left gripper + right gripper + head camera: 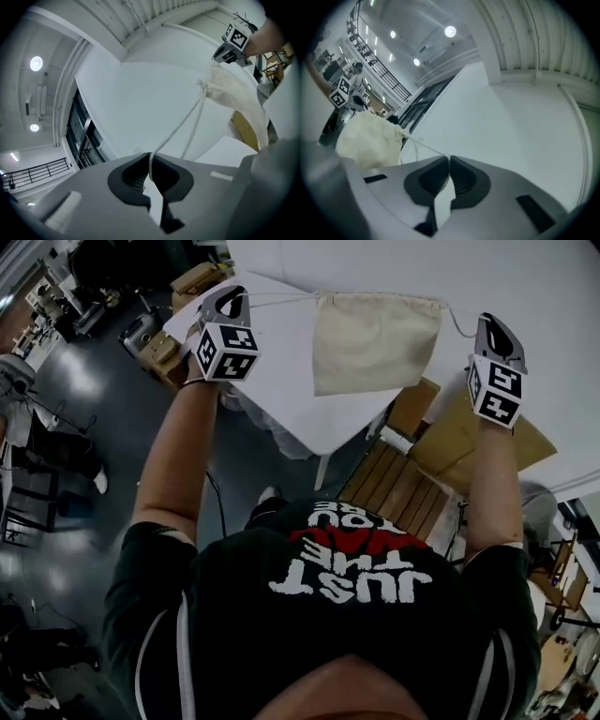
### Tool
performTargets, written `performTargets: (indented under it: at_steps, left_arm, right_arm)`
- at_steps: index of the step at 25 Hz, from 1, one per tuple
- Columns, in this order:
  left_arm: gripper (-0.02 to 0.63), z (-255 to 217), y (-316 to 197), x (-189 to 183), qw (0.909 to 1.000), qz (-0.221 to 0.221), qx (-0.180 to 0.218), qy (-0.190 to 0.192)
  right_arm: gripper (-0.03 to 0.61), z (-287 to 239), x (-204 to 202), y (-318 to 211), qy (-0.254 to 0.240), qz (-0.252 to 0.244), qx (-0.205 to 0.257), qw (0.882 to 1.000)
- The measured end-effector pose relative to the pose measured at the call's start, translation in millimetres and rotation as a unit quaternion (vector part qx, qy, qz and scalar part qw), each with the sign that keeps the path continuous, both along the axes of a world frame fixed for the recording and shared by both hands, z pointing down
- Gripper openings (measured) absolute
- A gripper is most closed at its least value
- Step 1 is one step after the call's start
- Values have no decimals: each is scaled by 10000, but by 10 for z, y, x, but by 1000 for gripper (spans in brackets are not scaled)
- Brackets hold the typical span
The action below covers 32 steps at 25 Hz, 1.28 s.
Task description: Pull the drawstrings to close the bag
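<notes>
A cream cloth drawstring bag (370,338) hangs in the air between my two grippers, above the white table (534,287). Its mouth is gathered along the top. The left gripper (234,296) is shut on the left drawstring (281,300), which runs taut to the bag. In the left gripper view the cord (180,126) leaves the shut jaws (150,161) toward the bag (234,98). The right gripper (487,326) is shut on the right drawstring (459,322). In the right gripper view that string (426,147) runs from the jaws (449,161) to the bag (365,138).
A wooden slatted chair (398,488) and a brown cardboard sheet (450,442) sit under the table's near corner. Cardboard boxes (192,282) stand on the dark floor at the far left. The person's black shirt fills the bottom of the head view.
</notes>
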<state>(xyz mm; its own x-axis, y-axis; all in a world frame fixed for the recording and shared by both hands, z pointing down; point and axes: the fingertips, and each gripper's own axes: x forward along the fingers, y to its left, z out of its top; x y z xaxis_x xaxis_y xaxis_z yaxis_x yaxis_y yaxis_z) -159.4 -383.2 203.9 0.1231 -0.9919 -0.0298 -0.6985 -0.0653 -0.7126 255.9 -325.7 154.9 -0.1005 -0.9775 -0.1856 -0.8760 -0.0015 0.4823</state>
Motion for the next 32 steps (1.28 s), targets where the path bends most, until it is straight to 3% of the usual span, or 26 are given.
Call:
performTargets:
  at_steps: [4, 11, 18, 28, 32]
  left_arm:
    - [5, 33, -40, -26, 9993, -71, 64, -362]
    - [6, -5, -113, -278, 9993, -290, -1, -221]
    - [6, -130, -111, -376, 9994, -300, 148, 108]
    - [6, -63, -114, -429, 9991, -299, 85, -274]
    - [6, -46, -143, -561, 9987, -372, 31, -359]
  right_arm:
    - [12, 13, 63, 0, 179, 139, -5, 9997]
    - [12, 27, 520, 3, -58, 682, 11, 9977]
    - [12, 8, 412, 39, -166, 550, 79, 9983]
    - [11, 75, 396, -20, -237, 342, -127, 9991]
    - [9, 111, 554, -29, -591, 385, -223, 9973]
